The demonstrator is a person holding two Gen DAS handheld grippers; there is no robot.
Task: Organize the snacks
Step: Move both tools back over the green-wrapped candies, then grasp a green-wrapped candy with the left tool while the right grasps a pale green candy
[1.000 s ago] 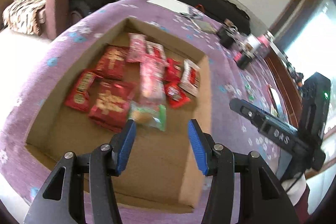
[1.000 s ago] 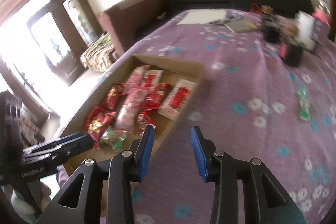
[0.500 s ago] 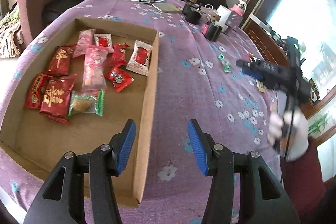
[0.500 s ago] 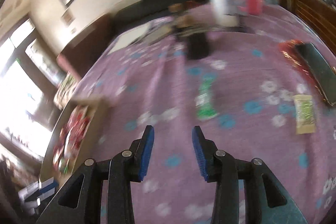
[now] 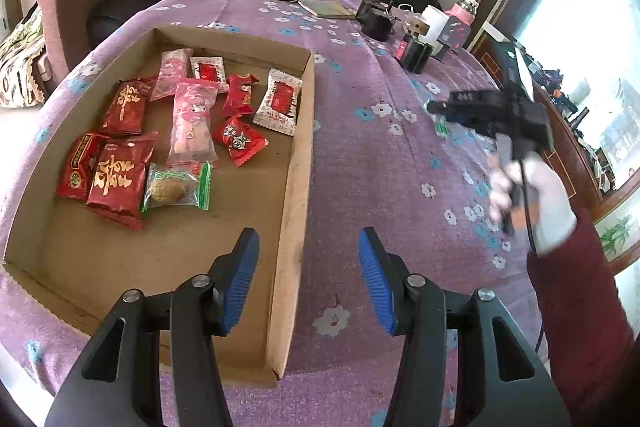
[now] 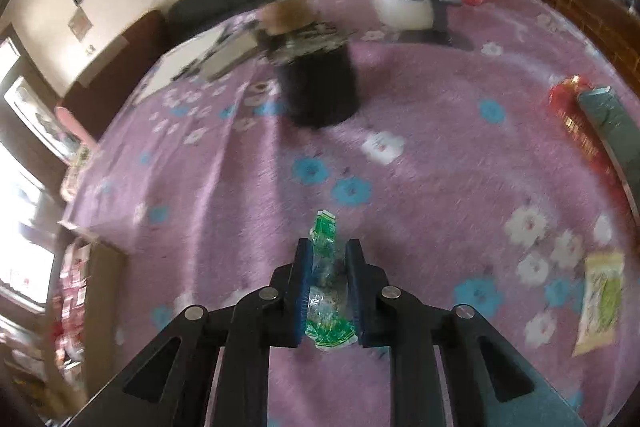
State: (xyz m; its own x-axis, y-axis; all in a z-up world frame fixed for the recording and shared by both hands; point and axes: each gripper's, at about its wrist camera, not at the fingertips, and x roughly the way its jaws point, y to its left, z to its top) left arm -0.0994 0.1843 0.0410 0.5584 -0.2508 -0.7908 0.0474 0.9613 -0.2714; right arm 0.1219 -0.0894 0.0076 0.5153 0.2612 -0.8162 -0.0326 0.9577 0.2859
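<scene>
Candy point(image 6: 326, 283) in crinkly green wrapper lies on the purple cloth point(image 6: 420, 187) between your right gripper point(image 6: 327, 291) pads, jaws nearly closed; light, slippery, so pinch mid-body; left gripper point(image 5: 306, 275) hangs open beside the box point(image 5: 298, 163).

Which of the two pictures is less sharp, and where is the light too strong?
Right wrist view: motion blur smears the dark jar and the tablecloth, while the right claw and its green snack packet stay sharper; the window at the left edge is overexposed. Left wrist view: the cardboard box is sharp, the window at right is overexposed.
</scene>
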